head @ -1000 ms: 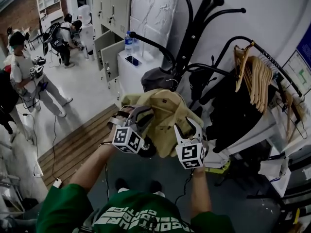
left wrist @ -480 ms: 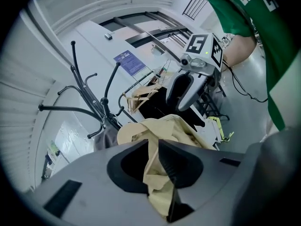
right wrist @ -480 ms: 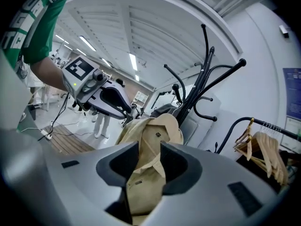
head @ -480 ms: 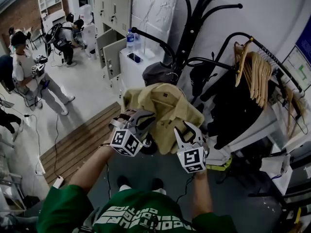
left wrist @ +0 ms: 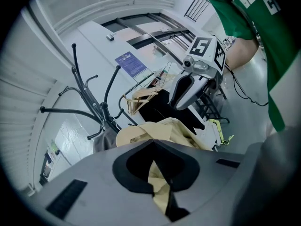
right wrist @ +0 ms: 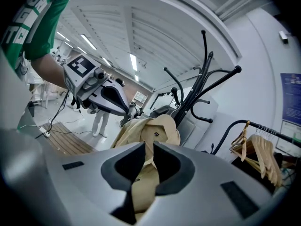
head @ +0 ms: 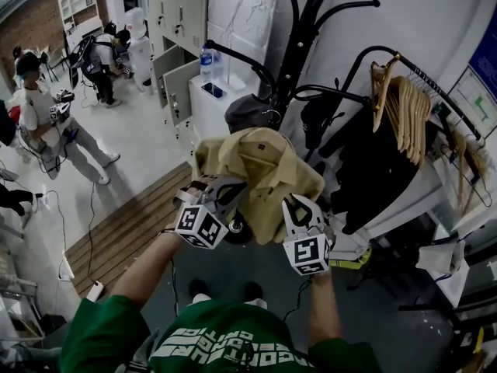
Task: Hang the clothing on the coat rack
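A tan jacket (head: 260, 173) hangs bunched in front of me, held up between both grippers. My left gripper (head: 227, 190) is shut on a fold of its fabric (left wrist: 159, 185) at the left side. On the right side, my right gripper (head: 299, 207) is shut on another fold (right wrist: 143, 182). The black coat rack (head: 299, 45) stands just behind the jacket, its curved arms spreading above it. A dark grey garment (head: 247, 115) hangs on one low hook. In the right gripper view the jacket's collar (right wrist: 157, 131) lies a little short of the rack's pole (right wrist: 200, 86).
A black garment rail with wooden hangers (head: 404, 107) and dark clothes (head: 373, 169) stands at the right. A white cabinet with a water bottle (head: 206, 64) and grey lockers (head: 175, 22) are behind the rack. People (head: 46, 123) stand at the far left, beside a wooden platform (head: 124, 231).
Both grippers' jaws have closed onto the jacket; a second ago they stood spread around its fabric. The jacket has risen slightly toward the rack.
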Tool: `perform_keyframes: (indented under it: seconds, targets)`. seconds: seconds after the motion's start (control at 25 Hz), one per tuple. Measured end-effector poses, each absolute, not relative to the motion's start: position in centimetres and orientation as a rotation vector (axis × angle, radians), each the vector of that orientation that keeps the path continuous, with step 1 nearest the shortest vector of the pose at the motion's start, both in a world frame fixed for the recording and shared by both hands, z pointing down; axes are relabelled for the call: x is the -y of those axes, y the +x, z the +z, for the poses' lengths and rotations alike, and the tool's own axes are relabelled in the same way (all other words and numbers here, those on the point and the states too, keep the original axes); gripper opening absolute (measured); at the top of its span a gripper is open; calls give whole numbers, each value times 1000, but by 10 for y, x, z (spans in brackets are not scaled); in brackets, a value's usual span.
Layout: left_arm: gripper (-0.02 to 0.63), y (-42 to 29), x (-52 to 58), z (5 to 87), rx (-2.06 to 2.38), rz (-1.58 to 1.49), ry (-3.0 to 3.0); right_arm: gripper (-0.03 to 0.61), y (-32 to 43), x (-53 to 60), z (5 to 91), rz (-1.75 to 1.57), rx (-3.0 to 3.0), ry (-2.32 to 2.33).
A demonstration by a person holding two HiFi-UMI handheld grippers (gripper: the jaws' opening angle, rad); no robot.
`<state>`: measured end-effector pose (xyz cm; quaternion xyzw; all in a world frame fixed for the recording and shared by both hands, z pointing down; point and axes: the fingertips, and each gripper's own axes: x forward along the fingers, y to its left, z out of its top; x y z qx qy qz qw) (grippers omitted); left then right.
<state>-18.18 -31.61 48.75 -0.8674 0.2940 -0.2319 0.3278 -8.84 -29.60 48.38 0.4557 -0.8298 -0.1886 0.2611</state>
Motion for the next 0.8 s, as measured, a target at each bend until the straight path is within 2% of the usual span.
perform_keyframes:
  seconds: [0.68, 0.8]
  targets:
    - [5, -179, 313, 485, -849, -454, -2506, 58, -84, 293, 492, -408, 2300, 1258]
    - [5, -177, 311, 487, -879, -396, -2605, 32, -85, 292, 487, -341, 2342, 1271]
